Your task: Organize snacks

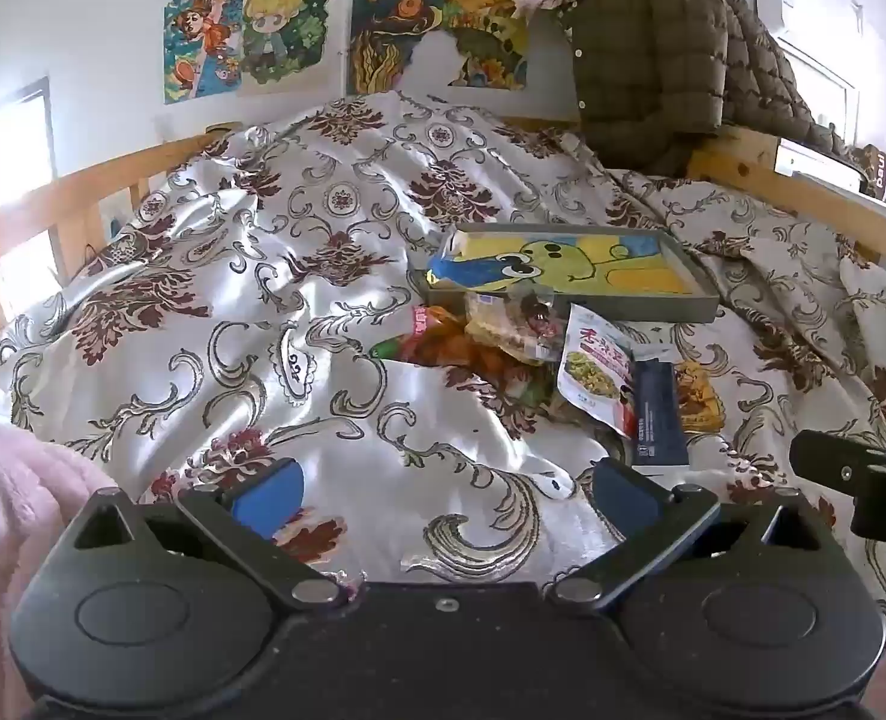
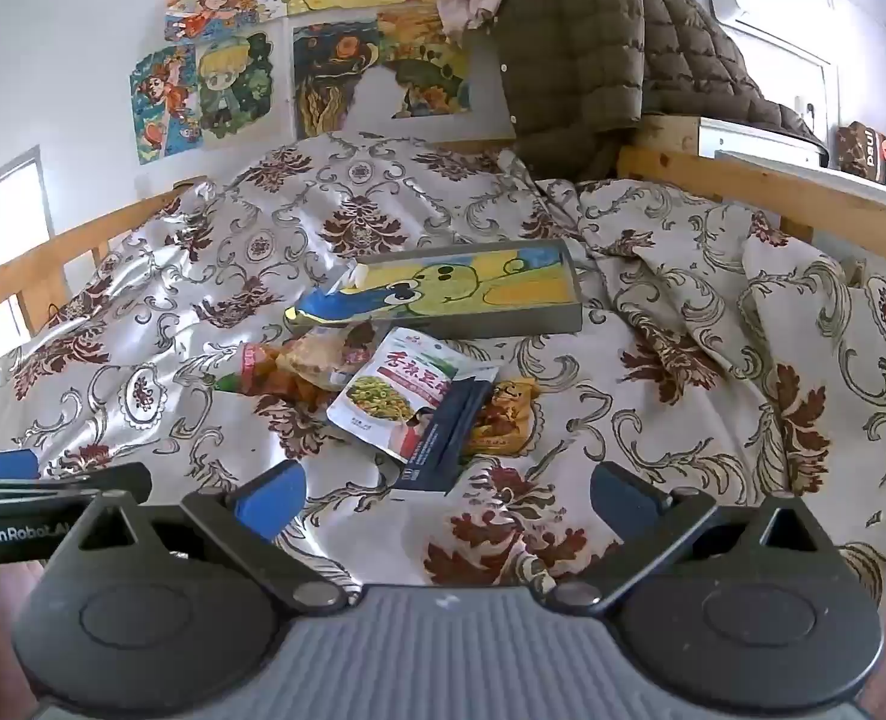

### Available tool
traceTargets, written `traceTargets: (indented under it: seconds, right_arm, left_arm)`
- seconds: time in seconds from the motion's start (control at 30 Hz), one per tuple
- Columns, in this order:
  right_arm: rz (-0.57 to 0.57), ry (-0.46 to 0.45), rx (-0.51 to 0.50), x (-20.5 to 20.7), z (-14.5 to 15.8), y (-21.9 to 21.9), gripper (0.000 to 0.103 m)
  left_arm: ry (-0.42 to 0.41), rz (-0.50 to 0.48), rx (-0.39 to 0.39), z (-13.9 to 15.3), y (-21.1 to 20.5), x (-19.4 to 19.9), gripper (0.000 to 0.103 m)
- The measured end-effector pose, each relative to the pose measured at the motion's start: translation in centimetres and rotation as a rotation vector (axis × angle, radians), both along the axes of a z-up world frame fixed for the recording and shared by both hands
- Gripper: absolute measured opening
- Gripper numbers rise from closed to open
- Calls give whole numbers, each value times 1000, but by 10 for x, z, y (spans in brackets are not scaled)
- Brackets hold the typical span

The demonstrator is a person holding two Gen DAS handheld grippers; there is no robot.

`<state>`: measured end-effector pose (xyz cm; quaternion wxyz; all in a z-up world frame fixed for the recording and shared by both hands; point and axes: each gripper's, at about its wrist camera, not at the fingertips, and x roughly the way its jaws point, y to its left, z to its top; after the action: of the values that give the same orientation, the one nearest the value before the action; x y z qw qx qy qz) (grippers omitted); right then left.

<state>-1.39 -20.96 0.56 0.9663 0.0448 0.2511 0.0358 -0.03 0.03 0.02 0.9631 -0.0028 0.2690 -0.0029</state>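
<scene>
A heap of snack packets lies on the patterned bedspread. It holds a white pouch with green beans pictured (image 1: 595, 369) (image 2: 398, 387), a dark blue flat packet (image 1: 658, 414) (image 2: 443, 441), an orange packet (image 1: 697, 399) (image 2: 505, 417), a clear bag (image 1: 511, 324) (image 2: 317, 360) and a red-orange bag (image 1: 431, 342) (image 2: 263, 375). Behind them sits a grey tray with a cartoon-painted floor (image 1: 706, 282) (image 2: 574, 294), a blue-and-yellow packet (image 1: 460, 270) (image 2: 329, 306) lying over its left end. My left gripper (image 1: 445, 495) and right gripper (image 2: 448, 495) hover near the heap, both open and empty.
Wooden bed rails (image 1: 83, 186) (image 2: 802, 192) run along both sides. A brown quilted jacket (image 1: 652, 54) (image 2: 580, 48) hangs at the bed's far end under drawings on the wall. A pink fleece sleeve (image 1: 17, 516) shows at the left. The right gripper's body (image 1: 856, 480) appears in the left view.
</scene>
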Motion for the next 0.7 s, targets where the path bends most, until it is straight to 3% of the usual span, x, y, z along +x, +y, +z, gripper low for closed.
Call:
traceTargets:
  seconds: [0.7]
  right_arm:
    - [16,7,-4,0,-2,2,103]
  left_arm:
    - [7,-1,10,0,0,0,102]
